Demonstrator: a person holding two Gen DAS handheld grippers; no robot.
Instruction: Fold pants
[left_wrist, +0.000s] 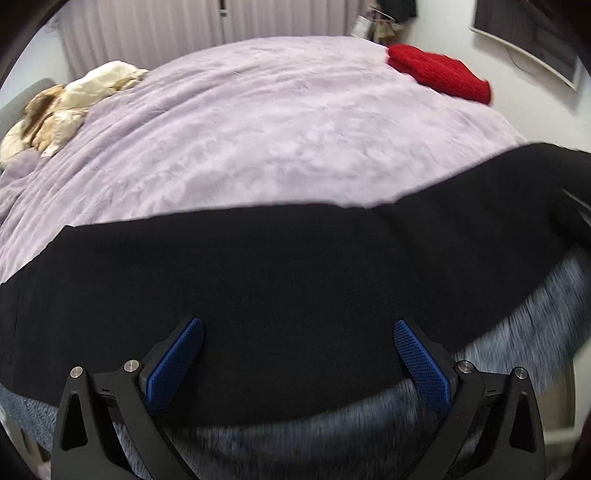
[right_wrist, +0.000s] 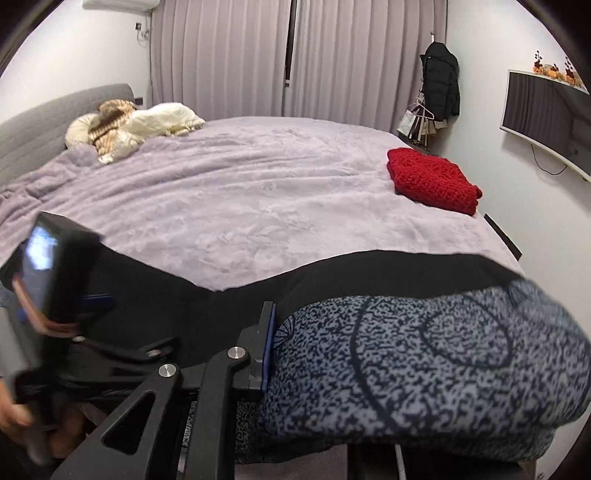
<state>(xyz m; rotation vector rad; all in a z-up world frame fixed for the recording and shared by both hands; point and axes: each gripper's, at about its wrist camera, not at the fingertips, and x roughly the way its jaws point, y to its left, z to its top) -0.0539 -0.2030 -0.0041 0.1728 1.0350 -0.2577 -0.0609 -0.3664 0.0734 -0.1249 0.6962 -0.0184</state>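
Observation:
The black pants (left_wrist: 288, 266) lie spread in a wide band across the near edge of the bed, partly over a speckled blue-grey blanket (left_wrist: 517, 325). My left gripper (left_wrist: 299, 328) is open, its blue pads (left_wrist: 173, 365) wide apart just above the pants, holding nothing. In the right wrist view the pants (right_wrist: 221, 306) run along the bed edge, and the left gripper (right_wrist: 48, 266) shows at the left. Of my right gripper only one blue-padded finger (right_wrist: 267, 343) shows; the speckled blanket (right_wrist: 424, 354) bulges against it and hides the other finger.
The bed has a lilac plush cover (right_wrist: 240, 192). A folded red knit (right_wrist: 432, 181) lies at its far right, and it also shows in the left wrist view (left_wrist: 439, 74). Cream and brown pillows (right_wrist: 125, 125) lie by the grey headboard (right_wrist: 44, 118). A wall screen (right_wrist: 546, 125) hangs at the right.

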